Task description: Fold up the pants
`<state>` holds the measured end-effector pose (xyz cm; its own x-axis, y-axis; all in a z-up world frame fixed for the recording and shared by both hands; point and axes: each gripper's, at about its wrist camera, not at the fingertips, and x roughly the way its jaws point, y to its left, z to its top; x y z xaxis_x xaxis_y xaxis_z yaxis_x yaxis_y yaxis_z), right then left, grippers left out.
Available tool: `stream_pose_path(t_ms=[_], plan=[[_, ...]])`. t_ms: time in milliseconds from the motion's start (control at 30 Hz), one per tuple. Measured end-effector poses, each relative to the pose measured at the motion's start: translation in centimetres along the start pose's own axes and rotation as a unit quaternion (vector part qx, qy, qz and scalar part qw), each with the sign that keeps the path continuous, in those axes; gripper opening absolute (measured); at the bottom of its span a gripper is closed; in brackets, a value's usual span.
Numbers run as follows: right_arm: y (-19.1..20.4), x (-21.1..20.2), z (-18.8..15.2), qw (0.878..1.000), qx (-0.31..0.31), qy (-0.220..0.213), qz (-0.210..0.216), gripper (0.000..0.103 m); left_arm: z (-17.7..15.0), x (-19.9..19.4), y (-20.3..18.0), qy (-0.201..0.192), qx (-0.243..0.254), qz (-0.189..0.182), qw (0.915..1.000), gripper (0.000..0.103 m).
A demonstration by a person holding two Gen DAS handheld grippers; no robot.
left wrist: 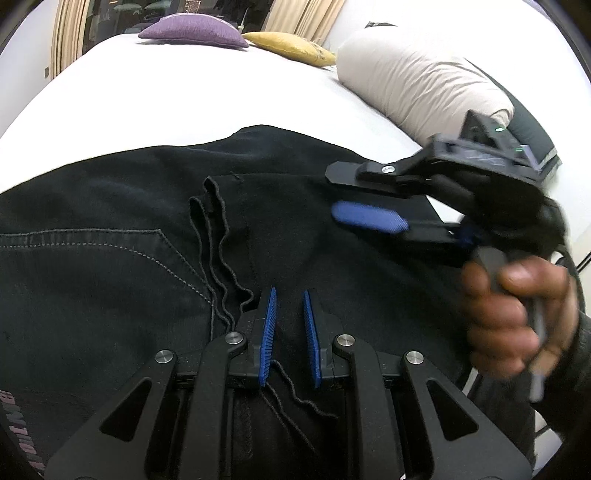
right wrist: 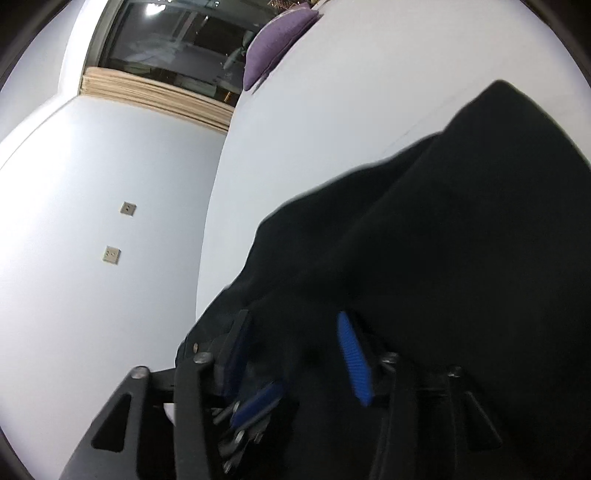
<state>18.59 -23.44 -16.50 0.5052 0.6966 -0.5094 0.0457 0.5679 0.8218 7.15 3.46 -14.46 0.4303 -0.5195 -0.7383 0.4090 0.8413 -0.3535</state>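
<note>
Black pants [left wrist: 110, 229] lie spread on a white bed [left wrist: 166, 92], with a stitched back pocket at left and folded hem edges in the middle. My left gripper [left wrist: 290, 295] is open, its blue pads a little apart just above the cloth near the hems. My right gripper [left wrist: 332, 192] is open at the right, held by a hand, hovering over the pants' right part. In the right wrist view the pants [right wrist: 461, 240] fill the right side, and the right gripper [right wrist: 291, 325] stands open over them; the left gripper's blue pads [right wrist: 258, 402] show below.
A purple cushion [left wrist: 194, 31] and a yellow cushion [left wrist: 291, 48] lie at the bed's far end. A rolled beige duvet [left wrist: 417, 85] lies at the right. A white wall with two sockets [right wrist: 112, 254] and a dark window [right wrist: 173, 48] are beyond the bed.
</note>
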Motion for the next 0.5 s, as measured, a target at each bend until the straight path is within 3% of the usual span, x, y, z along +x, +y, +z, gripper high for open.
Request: stream_pose_path(t_ms=[100, 133, 200, 267, 333, 400, 500], plan=[[-2.4, -1.4, 1.7, 0.998, 0.048, -0.018, 0.029, 0.025, -0.2, -0.1, 0.2, -0.001, -0.004, -0.006, 1.0, 0.015], [-3.0, -2.0, 2.0, 0.998, 0.056, -0.029, 0.028, 0.018, -0.2, -0.2, 0.2, -0.001, -0.003, -0.006, 1.0, 0.015], [-5.3, -4.7, 3.0, 0.993, 0.091, -0.071, 0.002, 0.009, -0.4, -0.3, 0.2, -0.003, -0.001, -0.005, 1.0, 0.015], [-6.5, -7.3, 3.3, 0.986, 0.12, -0.11, -0.018, 0.01, -0.5, -0.4, 0.3, -0.004, -0.001, -0.003, 1.0, 0.015], [-5.4, -9.6, 2.8, 0.983, 0.105, -0.142, -0.044, 0.043, -0.4, -0.2, 0.1, -0.005, -0.001, -0.002, 1.0, 0.015], [-3.1, -10.3, 1.0, 0.988, 0.071, -0.132, -0.024, 0.058, -0.4, -0.2, 0.0, -0.006, -0.002, -0.001, 1.0, 0.015], [-0.5, -8.6, -2.4, 0.996, 0.036, -0.085, 0.017, 0.063, -0.3, -0.3, 0.0, -0.007, -0.006, -0.002, 1.0, 0.015]])
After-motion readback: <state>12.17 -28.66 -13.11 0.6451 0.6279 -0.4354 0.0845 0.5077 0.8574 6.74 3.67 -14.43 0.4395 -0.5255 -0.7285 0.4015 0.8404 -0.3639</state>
